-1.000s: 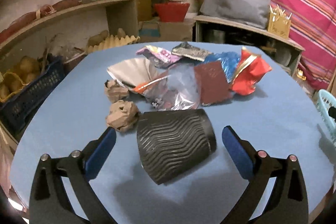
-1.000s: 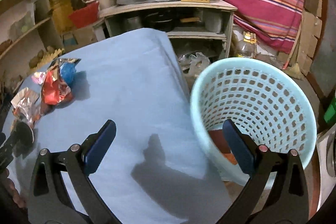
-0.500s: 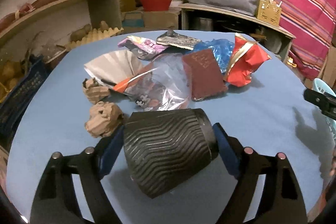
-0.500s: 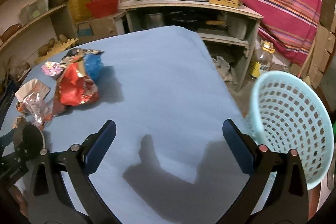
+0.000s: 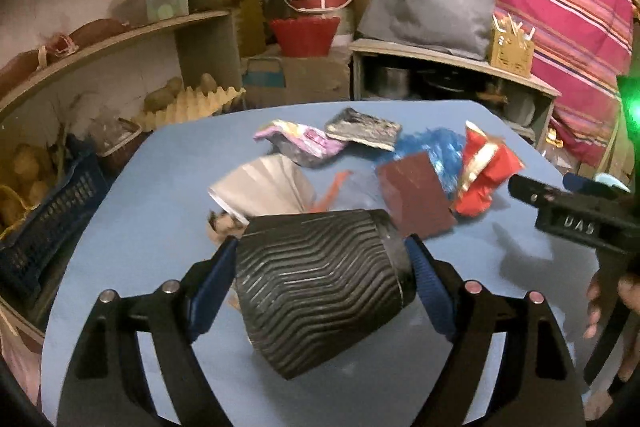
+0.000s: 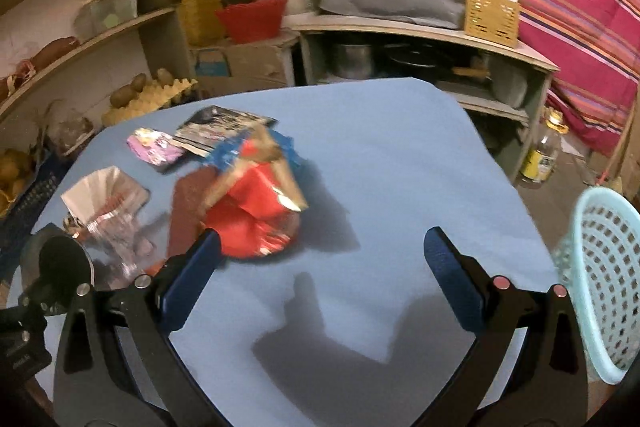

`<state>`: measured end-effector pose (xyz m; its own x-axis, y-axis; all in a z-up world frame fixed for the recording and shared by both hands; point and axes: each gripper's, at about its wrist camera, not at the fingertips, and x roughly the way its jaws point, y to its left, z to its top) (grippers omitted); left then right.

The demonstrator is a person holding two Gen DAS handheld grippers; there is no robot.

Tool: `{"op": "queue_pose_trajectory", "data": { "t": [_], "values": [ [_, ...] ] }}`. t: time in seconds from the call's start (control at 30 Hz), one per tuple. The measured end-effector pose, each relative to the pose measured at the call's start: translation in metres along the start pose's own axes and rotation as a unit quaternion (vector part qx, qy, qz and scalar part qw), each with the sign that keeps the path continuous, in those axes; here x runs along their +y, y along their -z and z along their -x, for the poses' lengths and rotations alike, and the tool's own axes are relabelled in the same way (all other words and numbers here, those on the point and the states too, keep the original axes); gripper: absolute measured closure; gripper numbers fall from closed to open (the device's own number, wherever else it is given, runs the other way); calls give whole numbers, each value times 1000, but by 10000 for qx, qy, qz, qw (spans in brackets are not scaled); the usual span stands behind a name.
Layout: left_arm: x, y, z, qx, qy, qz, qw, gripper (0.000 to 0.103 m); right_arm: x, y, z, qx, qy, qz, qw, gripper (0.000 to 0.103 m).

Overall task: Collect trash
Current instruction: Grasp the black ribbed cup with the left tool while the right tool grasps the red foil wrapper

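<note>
- Left wrist view: the left gripper (image 5: 320, 259) has gone from wide open a second ago to pinching the black ribbed cup (image 5: 320, 291), blue pads pressed on both sides of it. So that piece looks secured and, I'd guess, ready to carry over to the bin.
- The cup lies on its side, tapered, with wavy embossed ridges. Probably stiff paper or thin plastic, so too much squeeze could dent it.
- Behind it on the blue table (image 5: 140, 195): a pleated silver wrapper (image 5: 264, 189), a flat maroon card (image 5: 414, 201), a crinkly red foil wrapper (image 5: 482, 179) and a blue plastic bag (image 5: 434, 147). All light, floppy stuff.
- Right wrist view: the right gripper (image 6: 320, 255) has swung away from the light blue basket (image 6: 600, 275), which now sits at the frame's right edge beside the table. Its jaws are spread wide with nothing in them.
- The left pad is just beside the red foil wrapper; I can't tell if it touches. It's shiny, creased and a bit blurred. Looks like the next grab to me.
- The basket is perforated plastic with an open top, so it should be an easy drop.
</note>
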<state>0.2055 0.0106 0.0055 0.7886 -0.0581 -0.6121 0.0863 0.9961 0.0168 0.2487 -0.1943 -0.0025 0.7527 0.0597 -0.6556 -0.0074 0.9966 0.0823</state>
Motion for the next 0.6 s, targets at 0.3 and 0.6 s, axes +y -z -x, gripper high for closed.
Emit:
{"op": "queue_pose_trajectory", "data": {
  "t": [0.3,0.6],
  "values": [
    [28,-8,-12,5,-341,216,9992,21,26,-19,-33,0,90,-3,10000,5],
    [32,-6,-13,23,-367,168,9992,21,39,-19,-47,149,-17,388,9991,50]
  ]
}}
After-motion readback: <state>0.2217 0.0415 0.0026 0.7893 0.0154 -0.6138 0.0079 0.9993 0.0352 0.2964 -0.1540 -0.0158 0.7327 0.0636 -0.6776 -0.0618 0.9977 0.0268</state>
